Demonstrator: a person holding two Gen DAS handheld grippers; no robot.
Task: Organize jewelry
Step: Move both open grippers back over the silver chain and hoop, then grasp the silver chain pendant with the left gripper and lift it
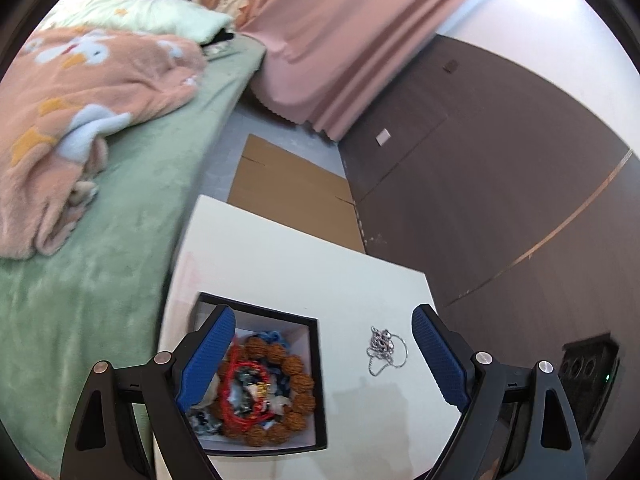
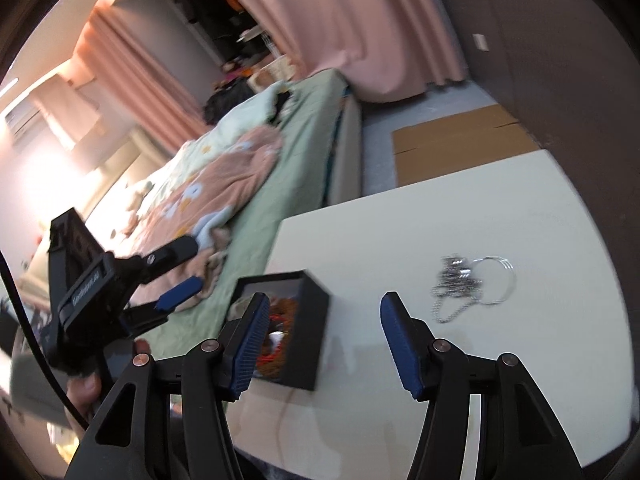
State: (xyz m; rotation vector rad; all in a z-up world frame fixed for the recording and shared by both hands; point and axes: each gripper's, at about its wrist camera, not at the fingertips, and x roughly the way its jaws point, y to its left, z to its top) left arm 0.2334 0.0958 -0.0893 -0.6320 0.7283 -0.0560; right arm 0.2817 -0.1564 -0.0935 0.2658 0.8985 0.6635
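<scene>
Presently, your left gripper (image 1: 322,356) hangs with its blue fingers (image 1: 206,360) spread wide and nothing between them, low in the left wrist frame above the white table (image 1: 288,264). Your right gripper (image 2: 320,344) is likewise spread and empty at the bottom of its own frame. The black box (image 1: 318,384) sits on the table at lower centre-left of the left wrist frame, partly behind the left finger; inside it lie a brown bead bracelet (image 1: 298,368) and red cord (image 1: 236,376), tangled with other pieces you cannot tell apart. The silver chain (image 1: 384,346) lies loose on the table, right of the box and apart from it. A green bed (image 1: 120,248) with a pink blanket (image 1: 92,92) fills the left side; flattened cardboard (image 1: 288,188) lies on the floor beyond the table.
</scene>
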